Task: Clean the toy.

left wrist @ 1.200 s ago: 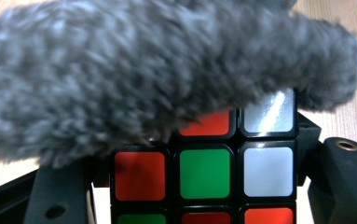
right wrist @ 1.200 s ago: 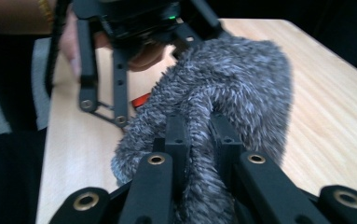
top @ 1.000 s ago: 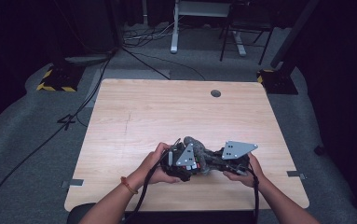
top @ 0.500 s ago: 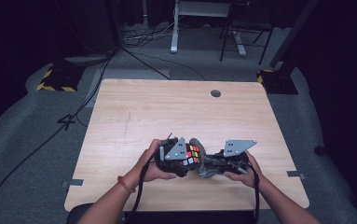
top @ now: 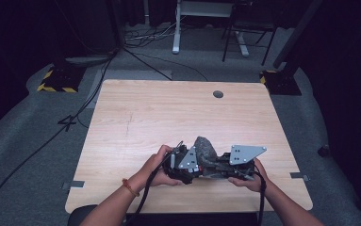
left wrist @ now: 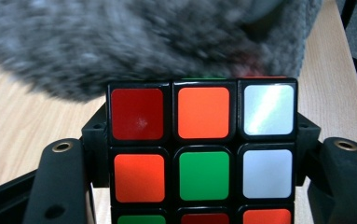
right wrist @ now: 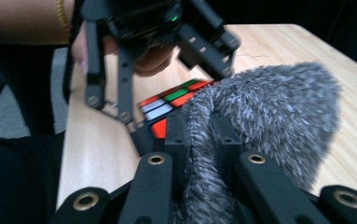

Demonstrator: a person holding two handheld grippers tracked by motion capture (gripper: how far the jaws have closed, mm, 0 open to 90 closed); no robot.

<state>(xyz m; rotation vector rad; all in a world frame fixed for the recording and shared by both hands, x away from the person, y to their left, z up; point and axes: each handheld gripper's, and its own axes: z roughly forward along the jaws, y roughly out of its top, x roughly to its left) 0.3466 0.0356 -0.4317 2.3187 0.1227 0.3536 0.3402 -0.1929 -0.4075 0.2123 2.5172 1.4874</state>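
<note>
A scrambled Rubik's cube sits between the black jaws of my left gripper, which is shut on its sides. A grey furry cloth lies over the cube's far top edge. My right gripper is shut on that grey furry cloth, and the cube shows just beyond it. In the high view the left gripper and the right gripper meet near the table's front edge. There the furry cloth bulges up between them and hides most of the cube.
The wooden table has a round cable hole at the back right. Cables run over the grey floor to the left. A desk leg and a chair stand behind the table.
Half a second ago the cube's coloured face showed in the high view; now the grey furry cloth has come over it. Both hands stay at the front edge.
</note>
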